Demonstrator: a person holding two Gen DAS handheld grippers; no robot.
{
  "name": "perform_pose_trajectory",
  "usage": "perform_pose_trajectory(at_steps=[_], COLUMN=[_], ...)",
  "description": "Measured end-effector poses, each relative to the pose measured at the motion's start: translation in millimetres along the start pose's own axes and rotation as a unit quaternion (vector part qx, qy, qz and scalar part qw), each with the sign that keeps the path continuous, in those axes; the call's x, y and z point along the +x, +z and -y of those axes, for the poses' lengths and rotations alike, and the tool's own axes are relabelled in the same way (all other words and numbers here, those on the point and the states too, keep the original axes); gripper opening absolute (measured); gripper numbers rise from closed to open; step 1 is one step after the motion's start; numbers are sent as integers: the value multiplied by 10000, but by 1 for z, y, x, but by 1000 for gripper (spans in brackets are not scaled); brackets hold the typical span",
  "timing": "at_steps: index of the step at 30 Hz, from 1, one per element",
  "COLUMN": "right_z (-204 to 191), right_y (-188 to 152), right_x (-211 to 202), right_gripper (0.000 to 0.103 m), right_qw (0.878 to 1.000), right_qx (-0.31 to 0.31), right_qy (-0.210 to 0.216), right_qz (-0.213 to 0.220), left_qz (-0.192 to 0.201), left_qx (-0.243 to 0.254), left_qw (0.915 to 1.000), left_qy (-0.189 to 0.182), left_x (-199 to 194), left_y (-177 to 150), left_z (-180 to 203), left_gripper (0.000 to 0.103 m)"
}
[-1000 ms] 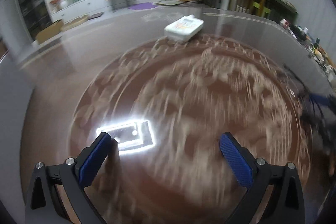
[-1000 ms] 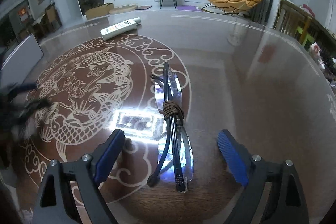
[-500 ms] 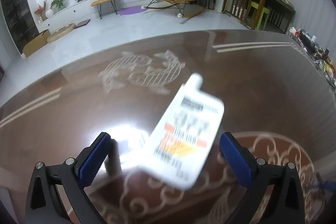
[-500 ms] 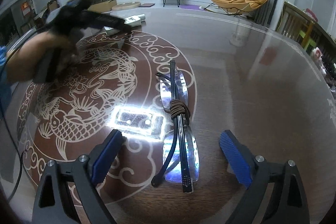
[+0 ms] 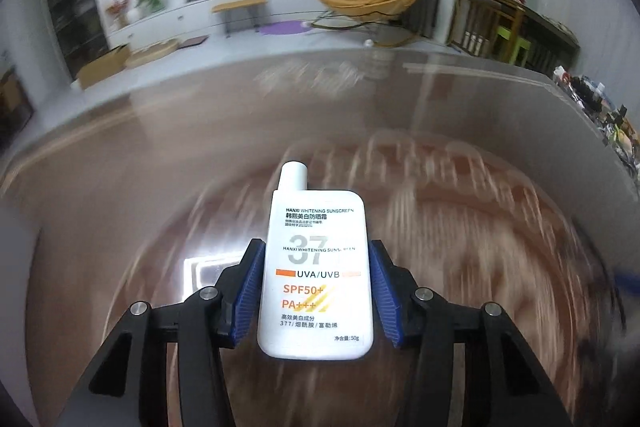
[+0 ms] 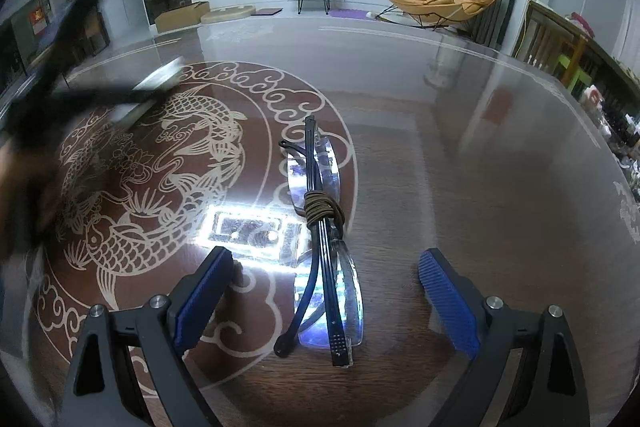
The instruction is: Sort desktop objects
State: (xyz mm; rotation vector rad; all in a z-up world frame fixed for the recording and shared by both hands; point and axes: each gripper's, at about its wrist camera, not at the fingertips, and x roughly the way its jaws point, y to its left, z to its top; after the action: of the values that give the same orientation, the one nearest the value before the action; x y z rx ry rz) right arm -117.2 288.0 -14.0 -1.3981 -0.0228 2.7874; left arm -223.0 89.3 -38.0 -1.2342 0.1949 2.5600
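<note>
The left gripper (image 5: pixel 316 291) is closing; its blue fingers (image 5: pixel 250 291) press both flat sides of the sunscreen (image 5: pixel 316 267), cap pointing far. The right gripper (image 6: pixel 324 301) has fingers wide apart, holding nothing. The folded glasses (image 6: pixel 324 227) lie on the worktop (image 6: pixel 480 187) between them, long axis running near to far.

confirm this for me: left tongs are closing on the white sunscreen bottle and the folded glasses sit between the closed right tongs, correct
Not quite. The right wrist view shows the right tongs wide open, their blue pads clear of the folded glasses lying on the table between them. The rest holds: the left wrist view shows the left tongs closing, with the white sunscreen bottle between their pads.
</note>
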Motion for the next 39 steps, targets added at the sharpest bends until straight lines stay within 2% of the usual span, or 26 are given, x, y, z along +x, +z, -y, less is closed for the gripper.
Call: perform_pose_trajectory(at_steps=[5,8,11,15,17,19,21,22,23,27,29,30,32,33,34,35,36,37,38,39], right_z=[2,1,1,1,-1,-7,-14,-23,-31,-89,-115,-126,-138,-143,-146,-148,-147,-147,-145,-144], right_y=[0,0,0,1,6,11,12,11,9,-18,-37,-46,-58,-61,-63,-67,-70,-72,-73,-75], right_x=[0,0,1,1,2,2,2,0,-1,-26,-38,-44,-48,-47,-46,-44,-43,-42,-42,-41], right_gripper=[95,95,96,95,77,32,16,15,15,15,15,19,43,66,82,85,85,85,86,90], right_qw=[10000,10000,10000,9999,9999,9997,9996,9996,9996,9945,9909,9898,9898,9899,9901,9898,9894,9896,9899,9903], right_qx=[31,32,35,49,-28,-105,-154,-172,-180,-609,-836,-925,-1051,-1115,-1148,-1179,-1170,-1144,-1101,-1053], right_qy=[44,48,80,85,106,112,71,51,112,843,1048,1064,937,857,788,791,849,873,892,901], right_qz=[-17,-19,-25,-27,42,183,215,210,194,95,121,180,223,201,184,128,97,86,66,41], left_qz=[4,11,40,1,13,14,15,15,13,-2,-1,1,5,7,4,-8,-47,-161,-223,-236], left_qx=[-443,-683,-846,-741,-782,-785,-787,-789,-787,-729,-698,-715,-756,-778,-798,-793,-761,-732,-720,-738], left_qw=[9984,9964,9953,9955,9955,9955,9955,9955,9955,9958,9959,9958,9955,9952,9949,9949,9950,9946,9941,9940], left_qy=[359,504,468,593,539,532,530,527,530,553,570,565,574,589,612,621,645,719,786,774], left_x=[-73,-100,-108,-105,-106,-106,-106,-106,-106,-109,-116,-120,-126,-128,-129,-128,-127,-123,-120,-119], left_y=[-96,-132,-143,-142,-143,-143,-144,-144,-143,-146,-154,-159,-166,-168,-168,-166,-166,-163,-162,-162], left_z=[-22,-35,-45,-43,-49,-50,-51,-51,-50,-48,-48,-48,-49,-50,-50,-49,-48,-48,-48,-49], left_gripper=[51,51,51,51,51,51,51,51,51,51,51,51,51,52,52,58,81,92,99,101])
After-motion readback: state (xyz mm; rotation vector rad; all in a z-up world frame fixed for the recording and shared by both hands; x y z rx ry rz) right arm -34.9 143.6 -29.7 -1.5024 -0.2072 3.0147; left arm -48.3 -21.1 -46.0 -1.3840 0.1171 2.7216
